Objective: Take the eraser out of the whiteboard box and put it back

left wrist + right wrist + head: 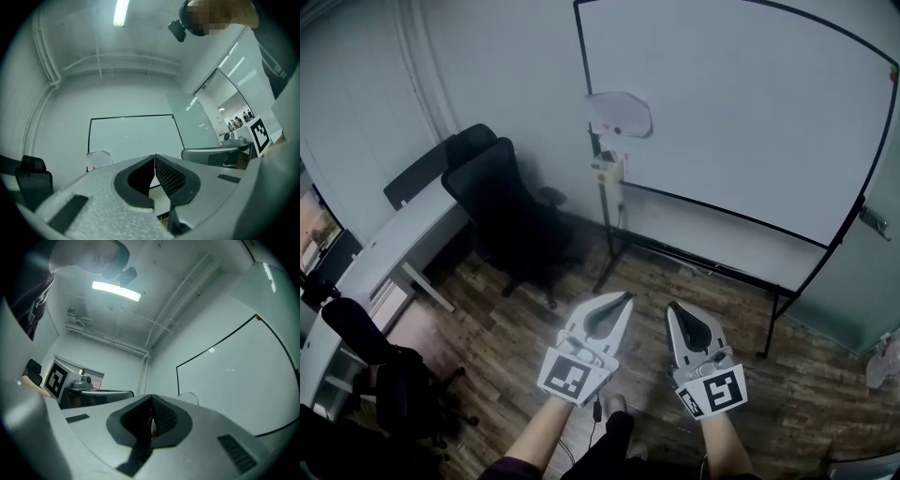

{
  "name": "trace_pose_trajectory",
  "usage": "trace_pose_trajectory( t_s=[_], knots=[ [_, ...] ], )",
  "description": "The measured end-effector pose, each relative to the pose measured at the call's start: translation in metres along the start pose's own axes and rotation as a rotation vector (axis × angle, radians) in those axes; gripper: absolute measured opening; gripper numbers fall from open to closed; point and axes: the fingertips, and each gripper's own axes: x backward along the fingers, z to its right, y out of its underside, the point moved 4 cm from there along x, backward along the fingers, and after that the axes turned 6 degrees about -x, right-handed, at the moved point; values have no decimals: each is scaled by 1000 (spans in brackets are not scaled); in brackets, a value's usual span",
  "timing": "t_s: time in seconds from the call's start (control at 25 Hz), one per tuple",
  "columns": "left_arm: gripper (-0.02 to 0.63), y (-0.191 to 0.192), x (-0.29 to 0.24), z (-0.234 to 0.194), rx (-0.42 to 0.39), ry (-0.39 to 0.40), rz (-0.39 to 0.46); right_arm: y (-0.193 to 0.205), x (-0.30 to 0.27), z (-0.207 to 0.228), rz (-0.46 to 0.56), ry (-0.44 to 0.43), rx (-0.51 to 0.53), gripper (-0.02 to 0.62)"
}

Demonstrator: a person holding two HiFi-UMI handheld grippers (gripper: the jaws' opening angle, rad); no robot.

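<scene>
A clear plastic box (621,114) hangs at the left edge of the whiteboard (741,103), well ahead of both grippers; a small orange-red thing shows inside it, and I cannot make out the eraser. The same box (99,158) shows left of the jaws in the left gripper view, and its rim (191,397) peeks over the right gripper. My left gripper (627,297) is shut with nothing between its tips. My right gripper (671,307) is shut and empty too. Both are held side by side low over the floor, pointing toward the board.
A black office chair (499,202) stands left of the board's stand. A white desk (389,248) runs along the left wall, with another dark chair (370,352) near it. The board's black legs (614,246) rest on the wooden floor.
</scene>
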Motion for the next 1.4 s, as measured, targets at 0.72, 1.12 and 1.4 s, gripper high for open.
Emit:
trace_pose_trajectory(
  t_s=[0.72, 1.12, 1.4],
  knots=[
    [6, 60, -85, -137, 22, 18, 11, 46, -153, 53, -30, 32, 14, 3],
    [6, 91, -105, -188, 52, 25, 0, 72, -210, 65, -50, 42, 8, 3],
    [6, 115, -124, -212, 79, 19, -23, 92, -236, 80, -74, 40, -2, 3]
  ],
)
